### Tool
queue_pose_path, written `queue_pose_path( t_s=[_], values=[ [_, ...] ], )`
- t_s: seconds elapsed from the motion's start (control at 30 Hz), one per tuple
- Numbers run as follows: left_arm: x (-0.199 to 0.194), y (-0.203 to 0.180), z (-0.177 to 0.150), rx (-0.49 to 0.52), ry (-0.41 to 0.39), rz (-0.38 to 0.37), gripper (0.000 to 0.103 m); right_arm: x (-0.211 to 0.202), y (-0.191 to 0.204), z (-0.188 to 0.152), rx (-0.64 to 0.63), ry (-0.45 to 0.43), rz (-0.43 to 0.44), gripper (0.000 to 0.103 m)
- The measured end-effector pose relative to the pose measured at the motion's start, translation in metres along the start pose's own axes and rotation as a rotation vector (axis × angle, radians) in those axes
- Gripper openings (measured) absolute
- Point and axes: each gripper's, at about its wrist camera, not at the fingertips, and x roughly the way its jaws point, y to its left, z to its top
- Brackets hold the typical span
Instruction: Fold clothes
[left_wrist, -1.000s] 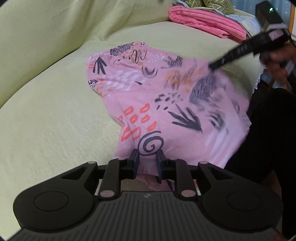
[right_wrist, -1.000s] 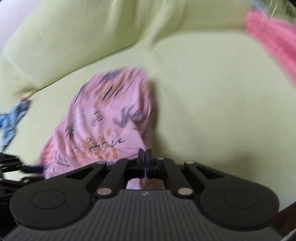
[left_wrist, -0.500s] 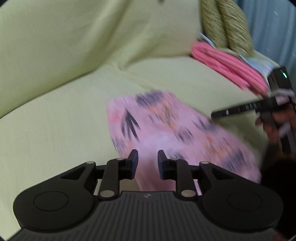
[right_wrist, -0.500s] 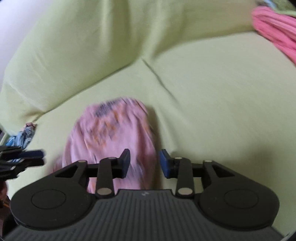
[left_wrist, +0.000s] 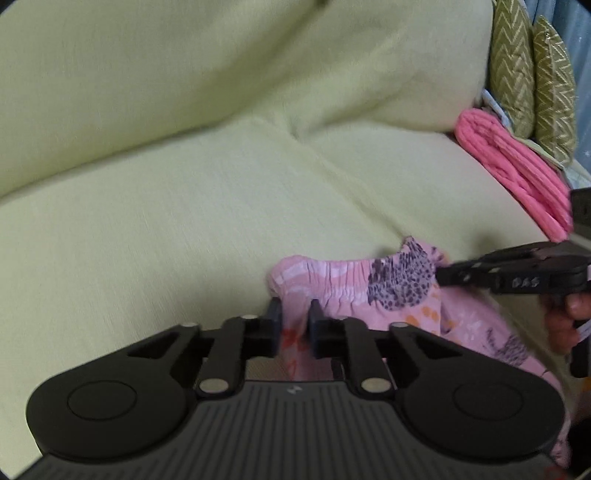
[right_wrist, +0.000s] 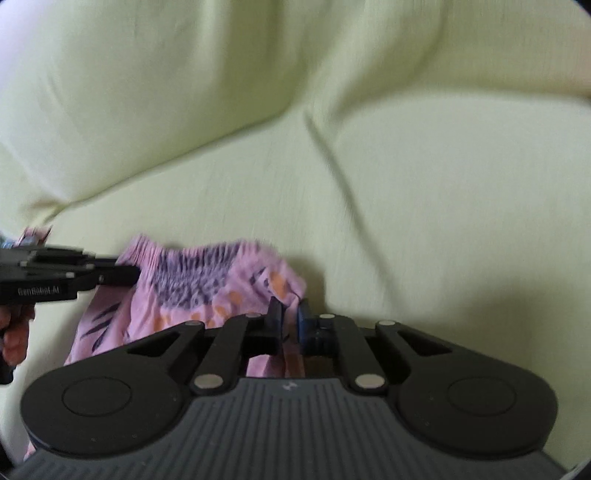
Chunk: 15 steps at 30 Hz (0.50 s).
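A pink patterned garment (left_wrist: 399, 284) with a gathered elastic waistband hangs over the yellow-green sofa seat (left_wrist: 184, 221). My left gripper (left_wrist: 295, 310) is closing, and the waistband's left end fills the space between its pads. In the right wrist view the same garment (right_wrist: 207, 280) stretches leftwards. There my right gripper (right_wrist: 290, 310) is also closing, with the cloth's right end pinched between its pads. Each gripper shows in the other's view: the right one (left_wrist: 441, 275) at the band's right end, the left one (right_wrist: 136, 275) at its left end.
A folded bright pink cloth (left_wrist: 517, 177) and two zigzag-patterned cushions (left_wrist: 532, 74) sit at the sofa's right end. The sofa backrest (right_wrist: 184, 92) rises behind the seat. A person's hand (left_wrist: 565, 321) holds the right gripper.
Half a second ago both grippers stood open above the garment. Now each has closed on an end of the waistband, and both have shifted along the sofa.
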Motion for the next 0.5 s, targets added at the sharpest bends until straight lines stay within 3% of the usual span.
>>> queue_pose_path(
  t_s=[0.1,0.2,0.27,0.4,0.5],
  values=[
    [0.008,0.004,0.008,-0.010,-0.023,0.033,0.015,0.010,0.002,0.015,-0.009,-0.055,-0.009,0.007],
    [0.013,0.009,0.009,-0.041,-0.004,0.058,0.036,0.018,0.006,0.016,-0.026,-0.018,-0.067,0.019],
    [-0.004,0.007,0.004,-0.046,-0.026,0.095,0.039,-0.005,0.011,0.008,-0.039,-0.063,-0.098,0.022],
    [-0.061,-0.015,-0.024,0.078,-0.059,0.105,0.039,-0.071,0.030,-0.024,-0.079,-0.064,-0.082,0.027],
    [-0.106,-0.044,-0.061,0.238,-0.054,0.051,0.040,-0.118,0.062,-0.073,-0.262,-0.017,-0.038,0.027]
  ],
)
